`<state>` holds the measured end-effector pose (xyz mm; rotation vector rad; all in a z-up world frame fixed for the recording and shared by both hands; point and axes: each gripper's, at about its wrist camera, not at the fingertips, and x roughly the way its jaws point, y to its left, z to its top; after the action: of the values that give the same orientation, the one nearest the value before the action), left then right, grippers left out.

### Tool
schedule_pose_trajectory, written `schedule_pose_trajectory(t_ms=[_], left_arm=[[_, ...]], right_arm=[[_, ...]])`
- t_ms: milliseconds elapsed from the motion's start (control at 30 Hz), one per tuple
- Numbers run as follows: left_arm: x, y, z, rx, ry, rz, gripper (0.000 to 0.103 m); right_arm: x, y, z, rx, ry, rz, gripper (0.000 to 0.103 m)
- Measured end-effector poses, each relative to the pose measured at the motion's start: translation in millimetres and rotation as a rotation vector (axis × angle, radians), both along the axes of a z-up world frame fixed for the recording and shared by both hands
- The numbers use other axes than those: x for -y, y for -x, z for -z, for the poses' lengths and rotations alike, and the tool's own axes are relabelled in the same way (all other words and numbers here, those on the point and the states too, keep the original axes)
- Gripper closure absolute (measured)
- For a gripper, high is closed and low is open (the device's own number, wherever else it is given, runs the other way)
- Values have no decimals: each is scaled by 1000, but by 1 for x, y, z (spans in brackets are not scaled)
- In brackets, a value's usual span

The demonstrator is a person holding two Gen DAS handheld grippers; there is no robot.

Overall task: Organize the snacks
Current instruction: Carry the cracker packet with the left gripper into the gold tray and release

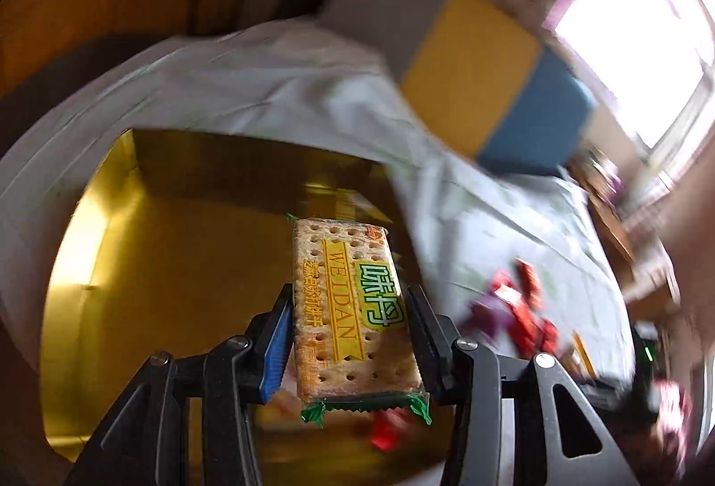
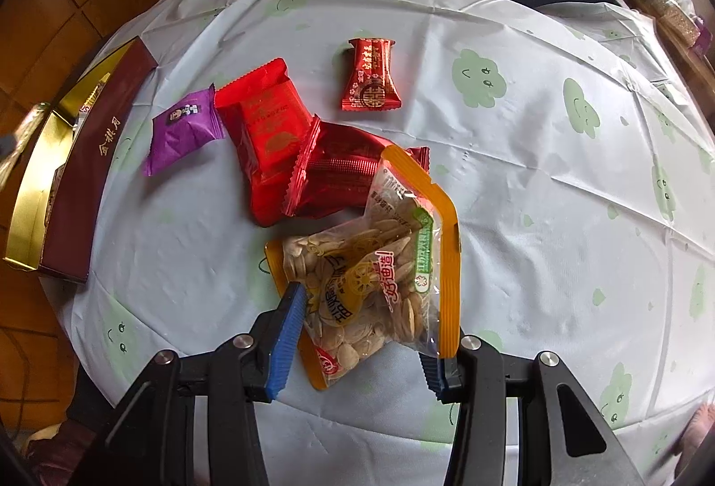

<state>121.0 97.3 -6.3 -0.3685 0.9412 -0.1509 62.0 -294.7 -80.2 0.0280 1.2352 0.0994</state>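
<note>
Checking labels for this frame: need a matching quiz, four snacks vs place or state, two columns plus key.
Things:
1. cracker packet
2. seed bag
3. purple packet
4. candy with twisted ends

Places:
A. lies alone on the tablecloth, farthest from the camera
B. between the right gripper fingers
C. nearest the box
D. clamped in the left gripper over the gold box interior

Pairs: 1-D, 2-B, 3-C, 4-A
</note>
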Motion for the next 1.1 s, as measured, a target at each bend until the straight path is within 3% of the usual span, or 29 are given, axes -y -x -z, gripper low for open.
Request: schedule_pose_trajectory(t_ms=[267, 500, 600, 667, 1100], left_arm=[[-23, -52, 32, -88, -10, -104, 55], [-13, -91, 52, -137, -53, -91, 54], [-16, -98, 60, -173, -56, -111, 45], [-17, -96, 59, -163, -60, -117, 40], [0, -9, 11, -2, -208, -106, 40]], right_arm=[[2, -2, 2, -5, -10, 5, 55], [2, -2, 2, -7, -14, 10, 54], [3, -2, 2, -8, -14, 11, 54], [2, -2, 2, -7, -13, 10, 54], [0, -1, 2, 3, 10, -1, 53]])
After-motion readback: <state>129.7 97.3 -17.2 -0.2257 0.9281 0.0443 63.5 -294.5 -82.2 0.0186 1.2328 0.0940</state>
